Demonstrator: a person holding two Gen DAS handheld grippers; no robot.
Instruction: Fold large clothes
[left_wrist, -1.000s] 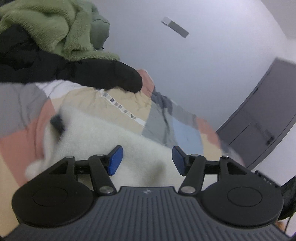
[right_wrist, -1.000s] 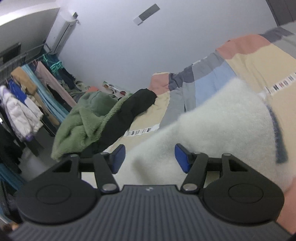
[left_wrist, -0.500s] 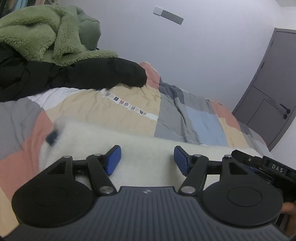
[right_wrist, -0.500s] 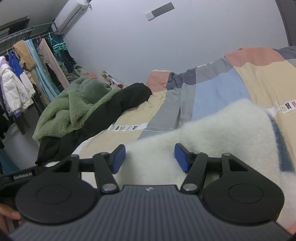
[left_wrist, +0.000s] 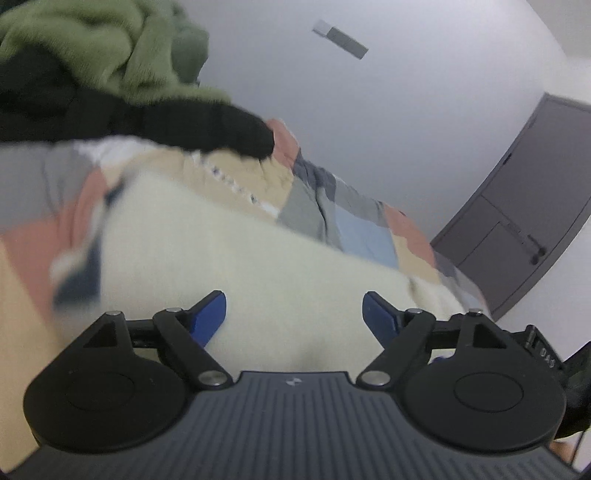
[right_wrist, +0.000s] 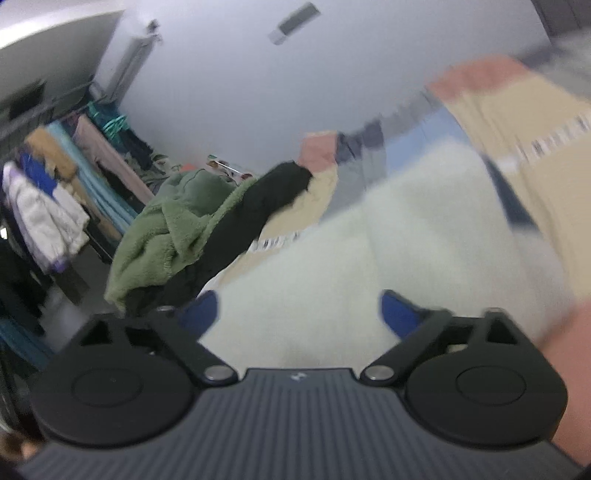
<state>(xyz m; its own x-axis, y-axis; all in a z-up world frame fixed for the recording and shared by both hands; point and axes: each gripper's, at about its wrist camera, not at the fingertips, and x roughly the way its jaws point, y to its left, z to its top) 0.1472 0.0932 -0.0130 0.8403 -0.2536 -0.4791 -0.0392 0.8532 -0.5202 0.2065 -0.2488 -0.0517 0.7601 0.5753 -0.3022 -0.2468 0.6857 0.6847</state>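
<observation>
A fluffy cream garment (left_wrist: 258, 266) with dark blue trim (left_wrist: 79, 273) lies spread on the patchwork quilt (left_wrist: 354, 229). My left gripper (left_wrist: 293, 306) hangs just over its near edge. The jaws are opening, and the cream pile shows between the blue pads without being pinched. In the right wrist view the same cream garment (right_wrist: 406, 240) fills the middle, its blue trim (right_wrist: 509, 199) at the right. My right gripper (right_wrist: 299, 306) is opening too, jaws wide, with the fabric lying loose between them. Both views are blurred by motion.
A green fleece (left_wrist: 92, 40) and a black garment (left_wrist: 166, 122) are heaped at the far side of the bed. A grey door (left_wrist: 517, 221) stands to the right. A rack of hanging clothes (right_wrist: 55, 184) lines the wall beyond the green fleece (right_wrist: 166, 229).
Both pairs of jaws have spread wider than half a second ago and no longer pinch the cream fabric. Both views have shifted, tilted and gone blurry.
</observation>
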